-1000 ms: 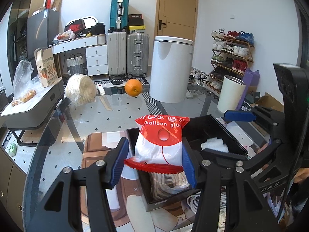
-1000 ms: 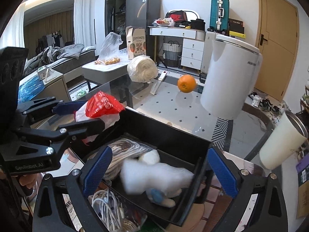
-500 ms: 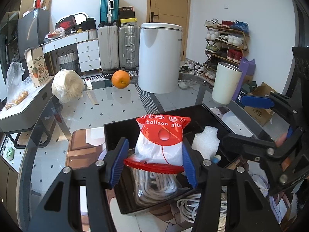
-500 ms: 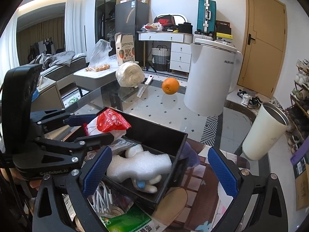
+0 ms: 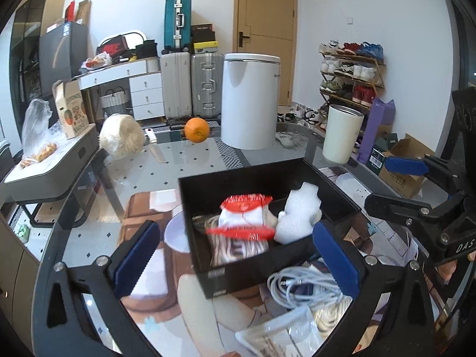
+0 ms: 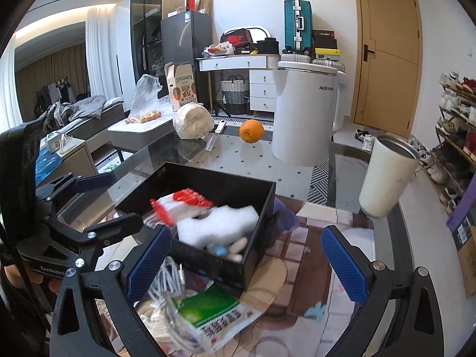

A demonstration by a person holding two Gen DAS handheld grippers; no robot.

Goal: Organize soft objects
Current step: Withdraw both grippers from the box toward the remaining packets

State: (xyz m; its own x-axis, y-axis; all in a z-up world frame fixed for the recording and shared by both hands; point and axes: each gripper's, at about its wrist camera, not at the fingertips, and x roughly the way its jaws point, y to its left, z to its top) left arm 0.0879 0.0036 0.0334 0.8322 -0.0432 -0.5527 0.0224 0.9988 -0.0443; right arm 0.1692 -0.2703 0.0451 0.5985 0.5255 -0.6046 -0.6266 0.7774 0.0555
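Observation:
A black box (image 5: pixel 253 270) (image 6: pixel 255 255) stands on the glass table. In it lie the red-and-white balloon glue bag (image 5: pixel 245 217) (image 6: pixel 178 205), blurred with motion, a white foam piece (image 5: pixel 299 220) (image 6: pixel 217 226) and a coil of white rope (image 5: pixel 235 247). My left gripper (image 5: pixel 238 264) is open and empty, just before the box. My right gripper (image 6: pixel 244 264) is open and empty at the box's near right corner. A white cable bundle (image 5: pixel 300 288) (image 6: pixel 166 285) and a green-printed plastic packet (image 6: pixel 214 318) lie in front of the box.
On the table farther off are an orange (image 5: pixel 196 130) (image 6: pixel 251 131), a white yarn ball (image 5: pixel 120 136) (image 6: pixel 193 120), a tall white appliance (image 5: pixel 250 101) (image 6: pixel 303 113) and a cream tumbler (image 5: pixel 342 134) (image 6: pixel 386 175). A printed mat (image 6: pixel 312 267) lies under the box.
My left gripper has opened and let go of the balloon glue bag, which has dropped into the black box. The left gripper has pulled back a little. My right gripper stays open.

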